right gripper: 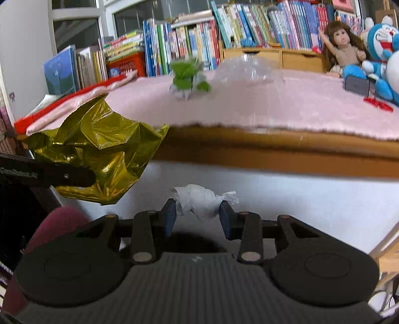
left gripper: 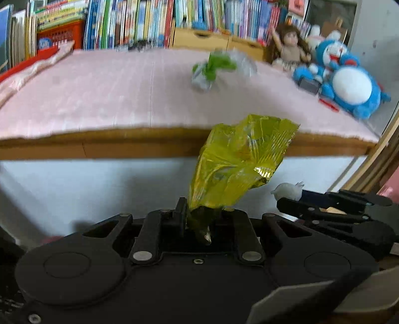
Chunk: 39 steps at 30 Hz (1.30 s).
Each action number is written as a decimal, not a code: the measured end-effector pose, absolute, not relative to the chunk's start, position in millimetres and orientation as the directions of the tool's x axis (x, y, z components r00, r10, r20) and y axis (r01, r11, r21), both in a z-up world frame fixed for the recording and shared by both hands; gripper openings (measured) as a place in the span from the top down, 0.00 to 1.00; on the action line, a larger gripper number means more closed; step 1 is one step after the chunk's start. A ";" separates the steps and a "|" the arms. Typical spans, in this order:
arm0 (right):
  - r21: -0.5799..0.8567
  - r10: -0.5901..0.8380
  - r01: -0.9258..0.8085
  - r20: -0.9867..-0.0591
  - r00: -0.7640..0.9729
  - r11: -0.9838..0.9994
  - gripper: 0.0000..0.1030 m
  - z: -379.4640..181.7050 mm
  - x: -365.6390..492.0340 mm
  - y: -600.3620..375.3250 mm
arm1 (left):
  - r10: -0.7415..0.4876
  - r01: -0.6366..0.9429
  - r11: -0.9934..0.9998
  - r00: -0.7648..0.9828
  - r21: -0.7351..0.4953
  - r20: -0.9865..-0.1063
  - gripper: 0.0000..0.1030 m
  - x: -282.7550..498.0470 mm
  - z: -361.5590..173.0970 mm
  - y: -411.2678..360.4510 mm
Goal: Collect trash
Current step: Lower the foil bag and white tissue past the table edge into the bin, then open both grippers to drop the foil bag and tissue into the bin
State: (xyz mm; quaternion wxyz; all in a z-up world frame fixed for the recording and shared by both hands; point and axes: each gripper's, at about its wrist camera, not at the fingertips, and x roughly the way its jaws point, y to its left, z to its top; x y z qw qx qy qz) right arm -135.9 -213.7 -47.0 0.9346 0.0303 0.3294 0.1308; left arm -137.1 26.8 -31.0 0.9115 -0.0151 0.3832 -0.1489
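Yellow foil wrapper (left gripper: 239, 162) is clamped at its lower end in the left claw (left gripper: 202, 211), crumpled body sticking up and forward, off the surface (left gripper: 99, 99) and in front of its near edge. White crumpled tissue (right gripper: 197, 199) is pinched between the blue pads (right gripper: 170, 216) of the right claw (right gripper: 198, 216), also held clear below the surface edge. The two claws are side by side, left one's wrapper showing at the left of the right wrist view. Still on the pink-covered surface, far side: green-and-silver wrapper (left gripper: 212, 69) with a clear plastic piece (right gripper: 249, 69) just right of it. Doll (left gripper: 291, 47) and blue plush toy (left gripper: 349, 79) at far right. Bookshelf (left gripper: 149, 22) behind.
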 end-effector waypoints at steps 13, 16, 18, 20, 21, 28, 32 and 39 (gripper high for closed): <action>0.188 0.277 -0.205 -0.714 0.643 0.961 0.58 -85.2 -149.1 -206.6 | -0.266 0.216 0.960 0.496 -0.179 -0.826 0.84 -129.3 -95.2 27.8; 0.203 0.285 -0.200 -0.720 0.632 0.958 0.58 -88.0 -147.6 -205.7 | -0.275 0.220 0.957 0.473 -0.190 -0.837 0.84 -127.3 -99.4 26.8; 0.205 0.287 -0.201 -0.723 0.629 0.958 0.57 -88.7 -147.0 -205.1 | -0.277 0.222 0.956 0.458 -0.193 -0.845 0.82 -125.4 -101.7 26.1; 0.209 0.289 -0.200 -0.725 0.625 0.957 0.56 -89.5 -146.8 -204.7 | -0.278 0.220 0.955 0.441 -0.197 -0.854 0.81 -123.3 -104.8 26.1; 0.212 0.291 -0.200 -0.726 0.623 0.957 0.56 -90.0 -146.4 -205.1 | -0.277 0.217 0.956 0.434 -0.199 -0.857 0.81 -122.5 -106.0 25.2; 0.218 0.294 -0.198 -0.727 0.620 0.956 0.54 -90.1 -143.4 -204.1 | -0.268 0.209 0.958 0.427 -0.194 -0.864 0.78 -121.7 -107.3 22.3; 0.222 0.297 -0.198 -0.723 0.623 0.955 0.54 -90.2 -143.6 -205.5 | -0.267 0.207 0.959 0.431 -0.194 -0.862 0.71 -120.1 -106.3 20.2; 0.228 0.299 -0.194 -0.721 0.625 0.954 0.41 -90.7 -145.1 -208.2 | -0.258 0.207 0.961 0.443 -0.182 -0.859 0.59 -123.9 -102.7 20.8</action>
